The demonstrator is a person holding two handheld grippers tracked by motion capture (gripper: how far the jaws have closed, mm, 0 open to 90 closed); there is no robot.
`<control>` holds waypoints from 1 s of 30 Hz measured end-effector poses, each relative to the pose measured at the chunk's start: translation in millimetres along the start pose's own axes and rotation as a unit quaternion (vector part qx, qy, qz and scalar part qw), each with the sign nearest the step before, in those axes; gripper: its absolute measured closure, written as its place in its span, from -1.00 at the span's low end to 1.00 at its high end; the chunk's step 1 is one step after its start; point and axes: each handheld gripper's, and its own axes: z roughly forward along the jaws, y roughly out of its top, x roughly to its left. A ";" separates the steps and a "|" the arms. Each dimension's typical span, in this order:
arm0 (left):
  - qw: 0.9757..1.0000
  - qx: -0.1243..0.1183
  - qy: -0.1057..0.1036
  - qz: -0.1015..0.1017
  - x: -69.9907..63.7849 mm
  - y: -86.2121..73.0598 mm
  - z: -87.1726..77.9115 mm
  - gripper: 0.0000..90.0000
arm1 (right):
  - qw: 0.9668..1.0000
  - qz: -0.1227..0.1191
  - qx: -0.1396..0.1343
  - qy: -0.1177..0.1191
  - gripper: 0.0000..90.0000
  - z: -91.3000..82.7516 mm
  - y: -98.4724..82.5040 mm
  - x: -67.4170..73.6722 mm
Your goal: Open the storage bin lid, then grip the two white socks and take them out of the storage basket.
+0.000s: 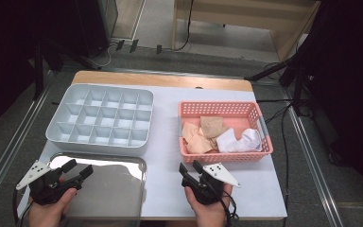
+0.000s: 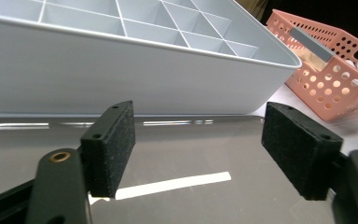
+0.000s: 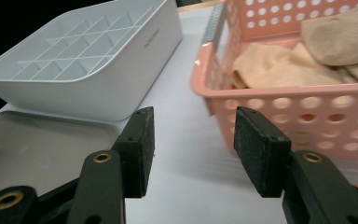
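Jaws: both sets are standing apart, gripping nothing; left gripper (image 1: 78, 169) is hovering over the steel tray (image 1: 137, 189), right gripper (image 1: 190, 168) is pointing at the pink basket (image 1: 227, 156) just ahead on the white surface (image 1: 165, 142).
Contents, basket: beige socks (image 1: 201, 135) and a white sock (image 1: 240, 141) are lying heaped together.
Handling, judged: light, limp, unbreakable; pinching a raised fold is looking best.
Divided grey box (image 1: 61, 135): compartments are sitting empty.
Tray: bare.
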 end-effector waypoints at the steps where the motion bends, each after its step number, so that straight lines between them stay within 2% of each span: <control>1: 1.000 0.000 0.006 0.006 -0.5 1.1 0.3 -0.50 | 1.000 0.001 -0.001 0.000 0.06 -1.0 1.7 -3.4; 4: 1.000 0.001 0.021 0.007 0.5 2.8 1.4 -0.61 | 1.000 0.002 -0.002 -0.009 0.03 -3.6 7.0 -13.8; 13: 1.000 0.008 0.017 -0.010 8.6 4.9 1.7 -0.64 | 0.999 0.017 -0.020 -0.037 0.01 -12.7 24.8 -46.8; 16: 1.000 0.015 0.017 -0.007 10.1 4.7 2.6 -0.64 | 0.998 0.020 -0.021 -0.048 0.01 -15.4 32.8 -57.0; 25: 1.000 0.016 0.008 -0.016 11.3 5.5 2.2 -0.63 | 0.994 0.026 -0.025 -0.101 0.03 -19.3 61.0 -86.7; 28: 1.000 0.016 0.006 -0.018 10.1 6.1 3.1 -0.63 | 0.992 0.033 -0.026 -0.115 0.03 -17.8 71.9 -96.3; 30: 1.000 0.017 0.004 -0.018 10.1 5.8 3.4 -0.63 | 0.990 0.036 -0.021 -0.133 0.04 -13.6 76.1 -103.3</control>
